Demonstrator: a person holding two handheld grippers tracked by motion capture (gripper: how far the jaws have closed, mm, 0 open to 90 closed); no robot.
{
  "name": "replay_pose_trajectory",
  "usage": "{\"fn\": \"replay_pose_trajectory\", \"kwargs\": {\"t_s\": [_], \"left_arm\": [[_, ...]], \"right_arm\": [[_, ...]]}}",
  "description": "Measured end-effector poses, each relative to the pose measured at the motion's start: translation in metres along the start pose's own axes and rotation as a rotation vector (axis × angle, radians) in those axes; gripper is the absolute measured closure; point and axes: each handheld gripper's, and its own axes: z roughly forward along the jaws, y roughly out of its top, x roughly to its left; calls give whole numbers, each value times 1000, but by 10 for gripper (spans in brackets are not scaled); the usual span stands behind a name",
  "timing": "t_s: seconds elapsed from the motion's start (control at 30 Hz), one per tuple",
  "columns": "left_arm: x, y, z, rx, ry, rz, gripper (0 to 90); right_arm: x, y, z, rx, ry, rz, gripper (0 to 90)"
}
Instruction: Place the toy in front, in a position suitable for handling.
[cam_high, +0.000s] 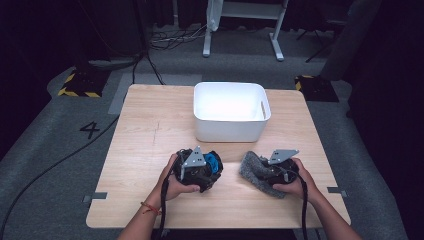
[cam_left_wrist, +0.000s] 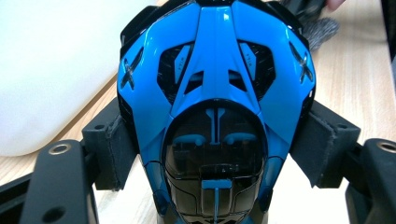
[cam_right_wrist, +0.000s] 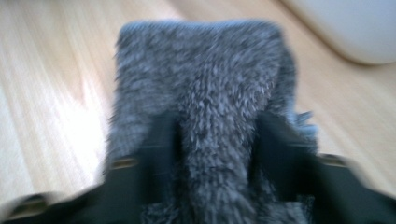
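The left gripper (cam_high: 212, 167) is clamped tight on a glossy blue and black toy (cam_left_wrist: 215, 116), its pads pressing both flanks, just in front of the white bin (cam_high: 231, 116) on the wooden table (cam_high: 150, 150). The right gripper (cam_high: 257, 170) has a fluffy grey cloth (cam_high: 254, 167) bunched between its partly open jaws; that gripper view is blurred, so whether the pads truly bite the fabric is hard to tell, though a fold does sit between them. The likely step is lifting both into the bin. To do it well, the right jaws should close fully on the fold before rising, and the toy should clear the bin's near wall before release.
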Motion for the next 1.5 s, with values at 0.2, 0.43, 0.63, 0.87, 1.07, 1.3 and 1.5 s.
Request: {"fn": "replay_pose_trajectory", "kwargs": {"t_s": [0.2, 0.43, 0.63, 0.87, 1.07, 1.3, 1.5], "left_arm": [[-3, 2, 1, -22, -16, -2, 244], [-6, 7, 5, -43, -52, -7, 244], [-9, 14, 10, -53, -69, 1, 244], [-19, 25, 20, -69, -102, 41, 244], [-26, 30, 25, -100, -134, 57, 244], [-31, 35, 29, -124, -160, 66, 244], [-30, 32, 30, -140, -167, 37, 244]], "right_arm": [[4, 5, 5, 52, 14, -39, 784], [5, 3, -14, -119, 26, -8, 795], [9, 7, -38, -279, 71, -2, 795], [17, 15, -61, -445, 132, 5, 795], [28, 22, -61, -465, 176, -31, 794], [43, 27, -50, -432, 232, -93, 794], [50, 28, -34, -374, 245, -117, 795]]}}
